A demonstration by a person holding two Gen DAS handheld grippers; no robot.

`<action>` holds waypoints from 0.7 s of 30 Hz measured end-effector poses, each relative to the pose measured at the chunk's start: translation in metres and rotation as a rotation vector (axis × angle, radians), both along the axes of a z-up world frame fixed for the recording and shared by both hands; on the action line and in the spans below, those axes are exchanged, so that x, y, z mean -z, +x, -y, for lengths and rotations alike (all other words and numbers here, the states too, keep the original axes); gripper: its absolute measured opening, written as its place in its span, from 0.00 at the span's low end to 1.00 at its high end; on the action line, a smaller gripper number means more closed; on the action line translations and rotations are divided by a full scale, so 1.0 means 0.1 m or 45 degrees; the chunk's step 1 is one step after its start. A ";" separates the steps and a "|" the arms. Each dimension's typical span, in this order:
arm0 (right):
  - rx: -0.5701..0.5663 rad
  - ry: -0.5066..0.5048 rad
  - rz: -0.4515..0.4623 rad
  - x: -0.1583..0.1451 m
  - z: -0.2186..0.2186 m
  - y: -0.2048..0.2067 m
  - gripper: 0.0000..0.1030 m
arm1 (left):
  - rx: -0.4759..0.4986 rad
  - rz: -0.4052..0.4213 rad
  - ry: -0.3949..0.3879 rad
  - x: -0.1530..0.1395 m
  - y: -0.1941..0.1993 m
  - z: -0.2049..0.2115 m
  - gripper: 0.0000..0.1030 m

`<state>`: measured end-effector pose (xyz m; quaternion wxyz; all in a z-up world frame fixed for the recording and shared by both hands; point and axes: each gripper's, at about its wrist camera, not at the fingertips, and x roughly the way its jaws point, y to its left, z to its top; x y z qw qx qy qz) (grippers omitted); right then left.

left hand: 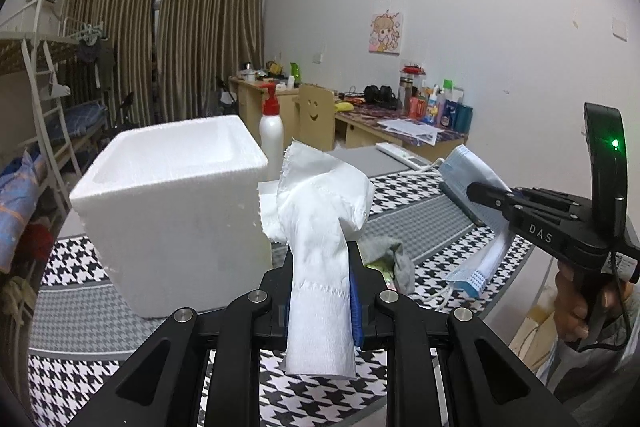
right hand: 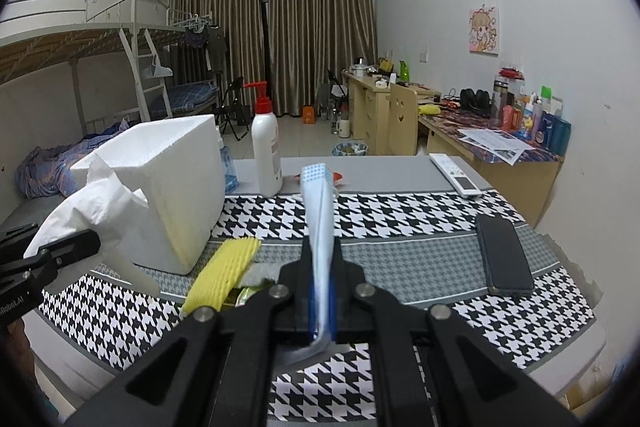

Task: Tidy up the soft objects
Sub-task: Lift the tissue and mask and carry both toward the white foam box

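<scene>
Fingers (left hand: 352,259) pinching tissue (left hand: 320,227) and mask (right hand: 320,227) beside foam box (left hand: 176,203), interior hidden.

Black right gripper (left hand: 476,193): "DAS" lettering, green light, silver screws, black cable; left gripper (left hand: 320,259) black too.

Dorm bedroom: bunk bed (right hand: 100,39), desks (right hand: 500,147)

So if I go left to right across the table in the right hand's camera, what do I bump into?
White tissue in the left tool → foam box → pump bottle → blue face mask in the right tool → remote control → black phone.
</scene>
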<state>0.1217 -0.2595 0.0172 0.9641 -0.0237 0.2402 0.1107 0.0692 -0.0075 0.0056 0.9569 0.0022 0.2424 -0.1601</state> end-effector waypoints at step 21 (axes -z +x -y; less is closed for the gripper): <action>0.007 0.006 0.017 -0.03 0.02 0.03 0.07 | 0.077 0.020 -0.019 -0.13 0.14 0.09 0.21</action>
